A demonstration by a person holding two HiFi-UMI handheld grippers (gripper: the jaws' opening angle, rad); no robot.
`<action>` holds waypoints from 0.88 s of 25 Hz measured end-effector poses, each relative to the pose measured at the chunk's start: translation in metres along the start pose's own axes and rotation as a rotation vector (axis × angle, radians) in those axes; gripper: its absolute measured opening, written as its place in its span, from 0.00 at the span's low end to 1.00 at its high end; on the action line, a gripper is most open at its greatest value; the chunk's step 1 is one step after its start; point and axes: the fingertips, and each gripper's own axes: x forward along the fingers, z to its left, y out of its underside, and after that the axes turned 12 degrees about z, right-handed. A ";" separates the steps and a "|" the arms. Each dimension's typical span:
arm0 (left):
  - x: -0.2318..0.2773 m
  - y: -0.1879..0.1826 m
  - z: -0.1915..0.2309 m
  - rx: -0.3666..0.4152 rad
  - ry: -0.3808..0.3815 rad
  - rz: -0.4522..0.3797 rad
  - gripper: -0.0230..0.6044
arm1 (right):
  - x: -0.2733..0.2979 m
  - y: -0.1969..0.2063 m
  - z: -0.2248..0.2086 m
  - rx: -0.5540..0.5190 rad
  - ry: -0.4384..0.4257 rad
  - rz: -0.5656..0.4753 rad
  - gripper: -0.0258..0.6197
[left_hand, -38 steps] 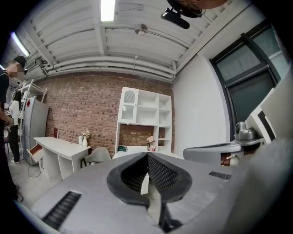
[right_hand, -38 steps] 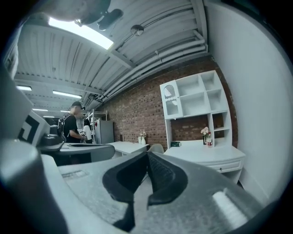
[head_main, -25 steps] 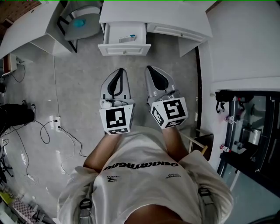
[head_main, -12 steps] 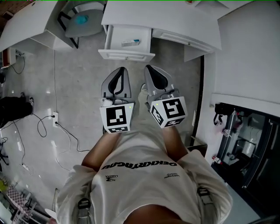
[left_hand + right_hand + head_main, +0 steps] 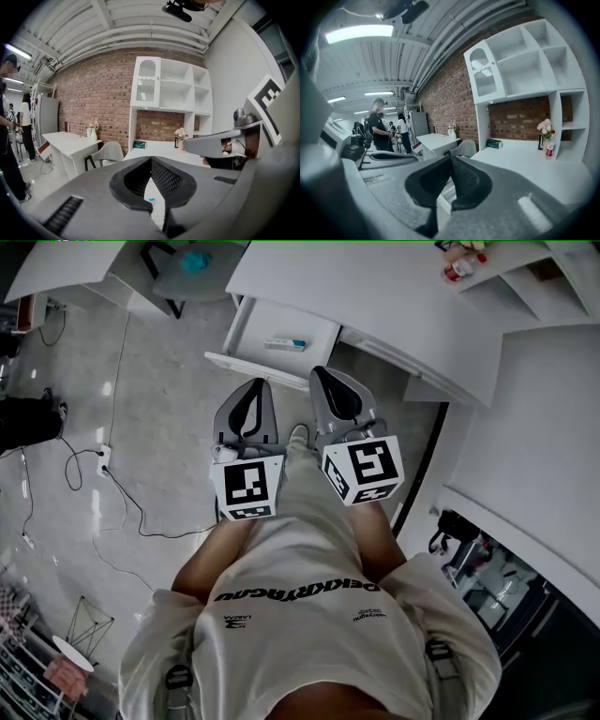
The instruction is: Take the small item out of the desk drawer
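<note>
The left gripper (image 5: 254, 390) and right gripper (image 5: 321, 376) are smooth grey moulded shells, each narrowing to two curved jaws lined with dark ribbed rubber. On both, the jaw tips are pressed together, leaving only a teardrop-shaped gap behind them, and nothing is gripped. A cube with black-and-white square markers (image 5: 247, 488) sits at the back of each one, just in front of the person's white T-shirt (image 5: 309, 615).

Ahead of the jaw tips, the drawer (image 5: 246, 326) stands pulled out of the white desk (image 5: 375, 287). It is a flat-fronted, boxy, matte white tray. The small item (image 5: 284, 343) lies inside on the drawer floor, well apart from both grippers. It is a slim pale box with a blue end, and its print is too small to read. The desk top cuts off the right corner of the drawer.

The floor (image 5: 159, 427) is glossy, mottled grey stone, with thin black cables (image 5: 112, 493) looping across it. A pale shoe tip (image 5: 298, 435) shows between the two grippers, but the rest of it is covered.

In the gripper views the room has a rough red brick wall (image 5: 93, 93) and a white open shelf unit (image 5: 168, 89). The jaws block the lower desk, so only slivers of the drawer show through the gaps.
</note>
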 end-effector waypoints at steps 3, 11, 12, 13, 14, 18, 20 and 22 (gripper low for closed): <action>0.028 0.001 -0.007 -0.022 -0.039 0.021 0.03 | 0.022 0.010 -0.026 0.002 -0.055 0.062 0.03; 0.077 0.024 -0.009 -0.085 -0.107 0.083 0.03 | 0.079 0.043 -0.066 -0.032 -0.157 0.207 0.03; 0.082 0.028 -0.008 -0.091 -0.109 0.091 0.03 | 0.086 0.047 -0.068 -0.031 -0.166 0.225 0.03; 0.087 0.032 -0.006 -0.096 -0.109 0.098 0.03 | 0.093 0.051 -0.070 -0.031 -0.173 0.241 0.03; 0.091 0.036 -0.003 -0.101 -0.110 0.105 0.03 | 0.101 0.055 -0.071 -0.032 -0.178 0.258 0.03; 0.110 0.050 0.005 -0.120 -0.116 0.125 0.03 | 0.132 0.079 -0.076 -0.028 -0.198 0.324 0.03; 0.120 0.056 0.008 -0.134 -0.109 0.133 0.03 | 0.146 0.090 -0.080 -0.034 -0.197 0.351 0.03; 0.129 0.060 0.013 -0.150 -0.103 0.136 0.03 | 0.161 0.099 -0.083 -0.051 -0.195 0.373 0.03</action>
